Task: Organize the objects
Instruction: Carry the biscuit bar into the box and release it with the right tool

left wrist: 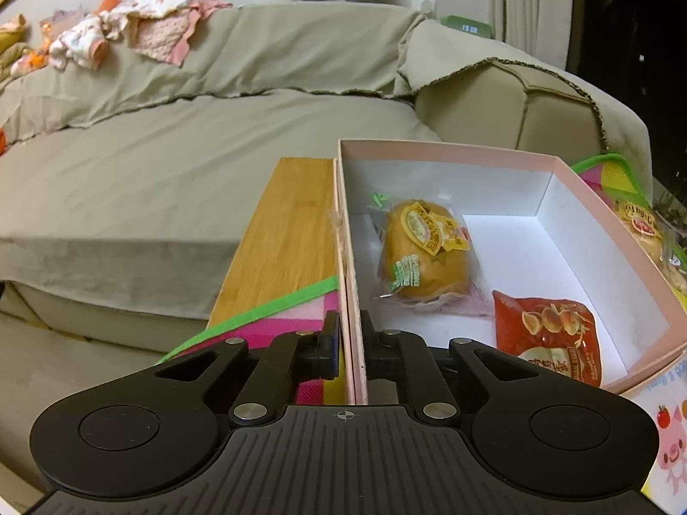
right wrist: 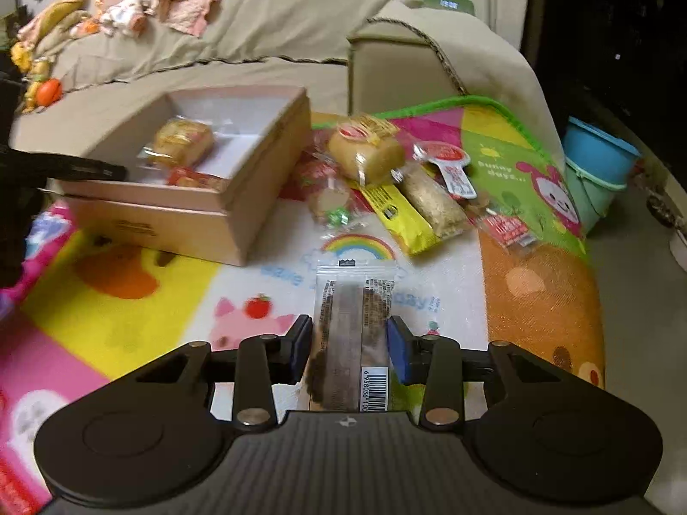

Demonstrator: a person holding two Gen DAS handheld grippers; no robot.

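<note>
My left gripper (left wrist: 350,334) is shut on the left wall of the pink box (left wrist: 350,257), one finger outside and one inside. The box holds a wrapped yellow cake (left wrist: 423,253) and a red snack packet (left wrist: 551,334). In the right wrist view the box (right wrist: 240,197) stands at the left on the mat. My right gripper (right wrist: 350,343) is shut on a clear-wrapped brown snack bar (right wrist: 352,334), held above the mat. Loose snacks lie beside the box: a wrapped cake (right wrist: 365,150), a yellow bar (right wrist: 399,219), a crumbly bar (right wrist: 433,201) and small packets (right wrist: 455,171).
A colourful cartoon mat (right wrist: 150,283) covers a wooden table (left wrist: 287,231). A beige sofa (left wrist: 171,137) with baby clothes (left wrist: 129,30) stands behind. A blue bucket (right wrist: 601,171) sits on the floor at the right. A green clock (right wrist: 448,2) is on the sofa arm.
</note>
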